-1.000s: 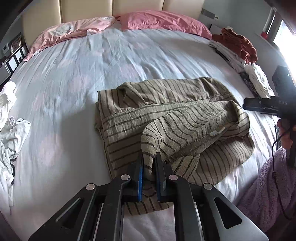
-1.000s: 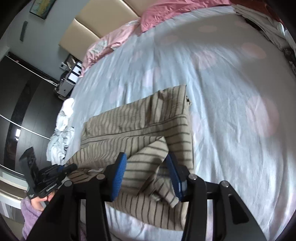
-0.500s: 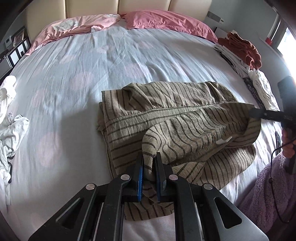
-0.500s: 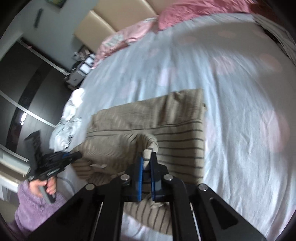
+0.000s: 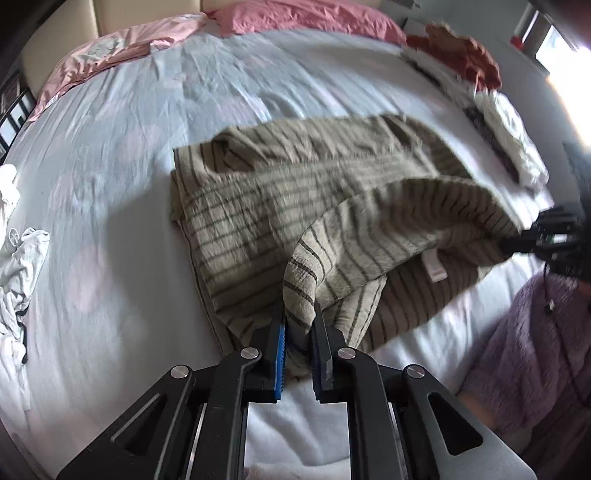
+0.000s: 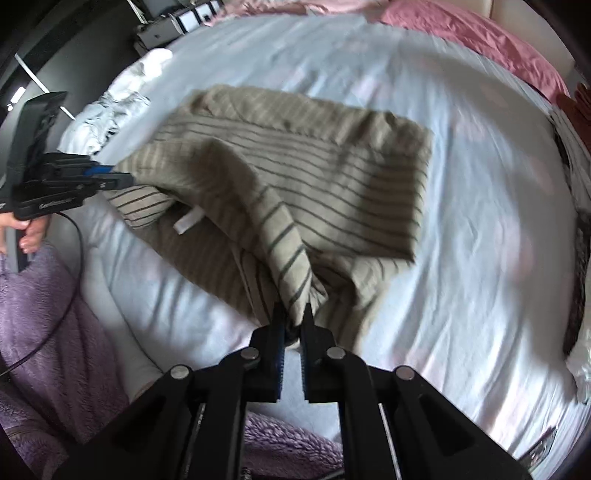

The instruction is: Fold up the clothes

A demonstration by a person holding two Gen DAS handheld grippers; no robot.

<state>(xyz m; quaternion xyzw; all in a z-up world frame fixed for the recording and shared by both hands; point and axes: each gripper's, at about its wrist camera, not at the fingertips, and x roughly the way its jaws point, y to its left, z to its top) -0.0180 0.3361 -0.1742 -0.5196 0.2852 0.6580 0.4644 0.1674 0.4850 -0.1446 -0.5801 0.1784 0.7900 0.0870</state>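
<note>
A beige shirt with dark stripes (image 5: 295,192) lies half folded on the pale bed sheet (image 5: 110,147). My left gripper (image 5: 298,325) is shut on a bunched corner of its near edge. My right gripper (image 6: 293,317) is shut on the other near corner of the shirt (image 6: 332,166). The cloth between the two corners is lifted into a hanging fold, and a white label (image 5: 434,264) shows underneath it. In the left wrist view the right gripper (image 5: 517,243) appears at the far right. In the right wrist view the left gripper (image 6: 125,180) appears at the left.
Pink pillows (image 5: 295,18) line the head of the bed. A pile of folded clothes (image 5: 498,122) sits along one bed edge, and crumpled white garments (image 5: 22,266) lie at the other. A person's purple fleece sleeve (image 6: 44,314) is close to the near edge.
My right gripper went from open over the shirt to shut on its corner, then drew it sideways and rolled. The near edge now hangs raised between both grippers.
</note>
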